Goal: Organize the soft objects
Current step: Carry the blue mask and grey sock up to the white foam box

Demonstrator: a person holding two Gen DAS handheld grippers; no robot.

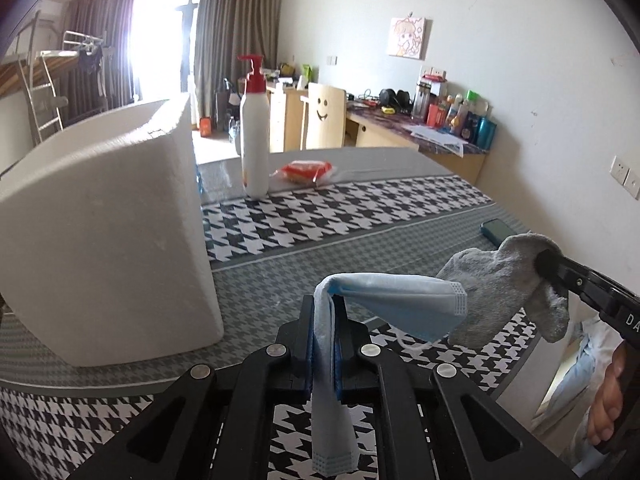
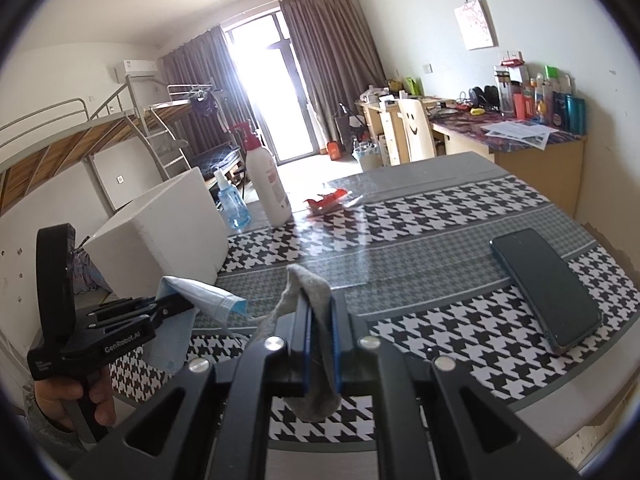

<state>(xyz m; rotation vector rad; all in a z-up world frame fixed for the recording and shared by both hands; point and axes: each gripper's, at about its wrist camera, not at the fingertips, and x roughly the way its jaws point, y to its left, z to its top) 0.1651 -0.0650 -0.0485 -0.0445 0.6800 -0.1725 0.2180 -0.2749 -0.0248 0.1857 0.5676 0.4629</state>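
Observation:
My left gripper (image 1: 325, 312) is shut on a light blue face mask (image 1: 400, 300), which drapes over its fingers and hangs above the table; the mask also shows in the right wrist view (image 2: 192, 300). My right gripper (image 2: 320, 312) is shut on a grey sock (image 2: 308, 288), held above the table; the sock also shows at the right of the left wrist view (image 1: 504, 280), right beside the mask. A white foam box (image 1: 104, 224) stands on the table to the left, also in the right wrist view (image 2: 168, 224).
A white pump bottle with a red top (image 1: 255, 140) and a red snack packet (image 1: 306, 170) stand further back on the houndstooth tablecloth (image 1: 320, 216). A dark phone (image 2: 548, 288) lies at the right. A blue sanitizer bottle (image 2: 232, 204) stands behind the box.

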